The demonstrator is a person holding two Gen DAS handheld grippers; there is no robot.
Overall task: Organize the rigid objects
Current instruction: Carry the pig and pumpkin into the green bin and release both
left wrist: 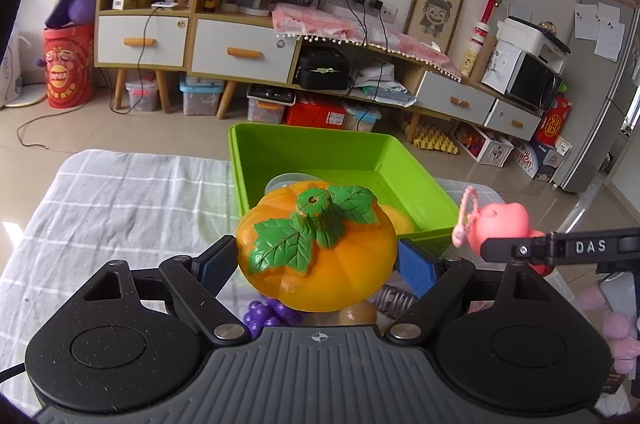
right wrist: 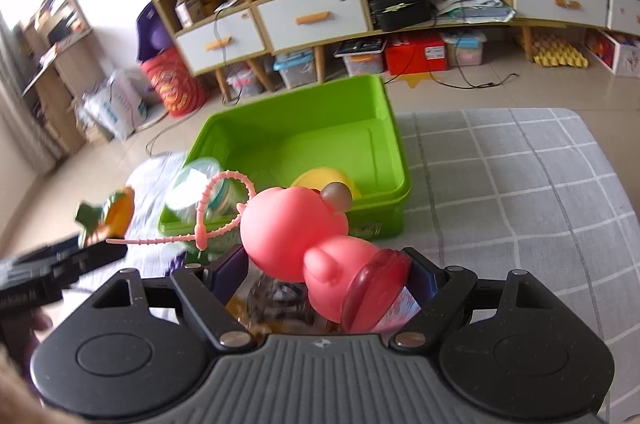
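We hold one toy in each hand, and both are on the near side of the bright green rectangular plastic bin (left wrist: 352,159), not yet over it. Our left tongs (left wrist: 316,264) are clamped on the glossy orange plastic pumpkin with green leaves and stem (left wrist: 320,256), their blue pads pressed to its two sides, and it hangs above the grey-and-white checked cloth on the table (left wrist: 120,199). Our right tongs (right wrist: 328,272) are clamped on the pink rubber duck-like toy with a red bill and a looped pink strap (right wrist: 296,232), held near the bin's front wall. Some sorting looks done already: a yellow round plastic piece (right wrist: 324,179) lies inside the bin, and a clear round container with a pale lid (right wrist: 196,183) seems to sit at its left corner. Below the pumpkin we glimpse purple plastic grapes (left wrist: 264,314) and other small items, so more likely remains after these two.
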